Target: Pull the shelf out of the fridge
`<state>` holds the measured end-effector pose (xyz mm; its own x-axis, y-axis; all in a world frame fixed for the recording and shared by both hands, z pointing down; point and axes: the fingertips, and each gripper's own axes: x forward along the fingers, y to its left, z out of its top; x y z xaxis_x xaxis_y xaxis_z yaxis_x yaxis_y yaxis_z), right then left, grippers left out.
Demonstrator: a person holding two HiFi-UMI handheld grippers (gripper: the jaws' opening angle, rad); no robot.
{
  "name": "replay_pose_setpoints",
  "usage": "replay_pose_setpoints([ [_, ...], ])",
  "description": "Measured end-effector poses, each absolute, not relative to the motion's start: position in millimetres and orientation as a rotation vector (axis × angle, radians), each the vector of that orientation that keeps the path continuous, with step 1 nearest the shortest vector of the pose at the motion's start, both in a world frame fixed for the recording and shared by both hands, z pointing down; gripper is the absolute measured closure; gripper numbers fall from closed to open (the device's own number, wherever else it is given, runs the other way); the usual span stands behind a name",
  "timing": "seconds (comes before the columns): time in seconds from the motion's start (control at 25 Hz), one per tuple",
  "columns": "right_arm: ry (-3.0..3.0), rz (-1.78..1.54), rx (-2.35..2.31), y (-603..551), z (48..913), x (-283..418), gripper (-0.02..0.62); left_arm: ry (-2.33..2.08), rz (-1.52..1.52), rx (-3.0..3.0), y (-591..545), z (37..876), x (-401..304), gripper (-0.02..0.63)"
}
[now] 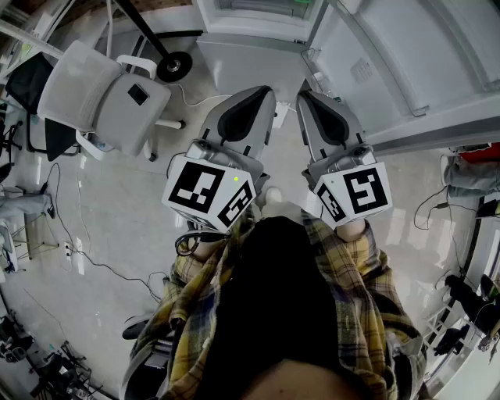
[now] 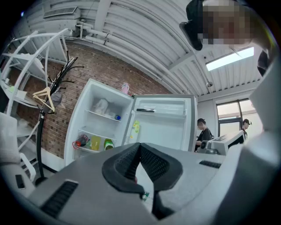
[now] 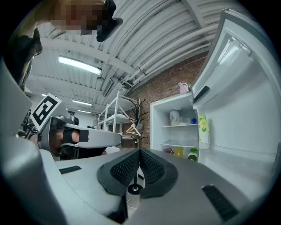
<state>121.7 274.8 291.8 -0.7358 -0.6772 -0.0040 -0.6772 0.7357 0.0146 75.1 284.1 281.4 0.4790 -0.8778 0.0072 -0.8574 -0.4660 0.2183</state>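
A white fridge stands open some way ahead, its door swung to the right. Inside, an upper shelf carries a pale bag and a blue-capped item, and a lower shelf holds bottles. The same fridge and its shelves show in the right gripper view. From the head view, only the fridge's base and door show. My left gripper is shut and empty. My right gripper is shut and empty too. Both are held close to my body, well short of the fridge.
A grey office chair stands on the left, with a coat rack's round base by the fridge. The coat rack and white shelving line the brick wall. Cables lie on the floor. Two people stand at a desk on the right.
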Motion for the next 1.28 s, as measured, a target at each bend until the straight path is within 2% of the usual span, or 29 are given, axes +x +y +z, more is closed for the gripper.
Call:
replay_pose_setpoints([
  [0.96, -3.010, -0.002, 1.028, 269, 297, 165, 0.575, -1.647, -0.198, 2.437, 289, 290, 101, 0.603],
  [1.28, -3.036, 0.055, 0.982, 264, 300, 158, 0.575, -1.678, -0.178, 2.429, 288, 288, 94, 0.603],
])
